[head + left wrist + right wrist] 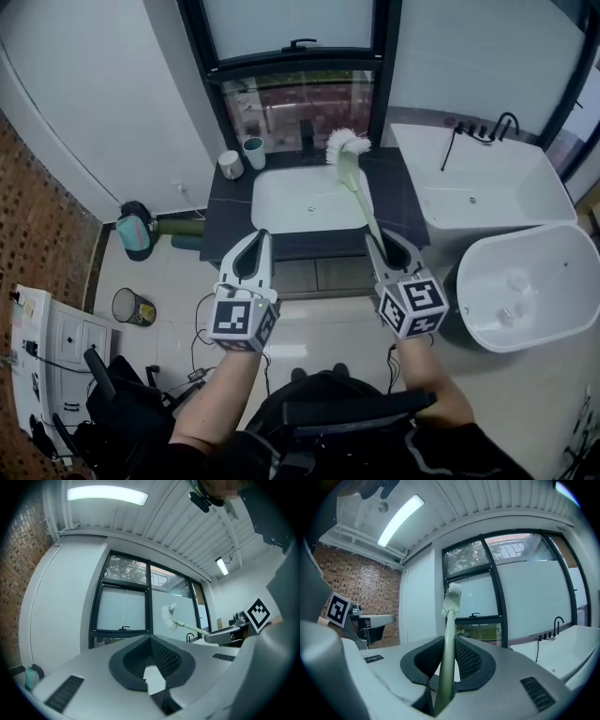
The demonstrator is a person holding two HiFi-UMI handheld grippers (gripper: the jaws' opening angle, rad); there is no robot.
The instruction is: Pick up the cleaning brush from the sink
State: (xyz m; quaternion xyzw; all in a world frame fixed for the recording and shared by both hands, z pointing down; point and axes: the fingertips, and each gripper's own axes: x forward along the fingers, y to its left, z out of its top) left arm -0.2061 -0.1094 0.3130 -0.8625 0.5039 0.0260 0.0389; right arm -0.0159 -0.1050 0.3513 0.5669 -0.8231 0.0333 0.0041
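A person's right gripper (386, 248), lower centre-right of the head view, is clenched on the pale green handle of the brush (356, 187). In the right gripper view the handle runs up from between the two pads, which press on it from either side. The white bristle head stands at the far end against the dark-framed window (300, 56).

From above, the brush slants from the gripper towards the upper centre of the frame. Its head lies over the far rim of the white sink (300, 202), beside the tap. The left gripper view shows the brush held in the air before the window, clear of the sink.

The left gripper (255, 246), lower centre-left, is level with the right one and apart from it. It is empty, its fingertips closed together with only a gap behind them.

The sink is set in a dark counter (230, 211). Two cups (231, 164) stand just left of the sink's far corner, touching or nearly so.

At right are a white bath (487, 187) and, below it, a round white tub (562, 272). A small bin (133, 307) sits on the tiled floor at middle left.

The person's forearms reach up from the bottom of the frame.
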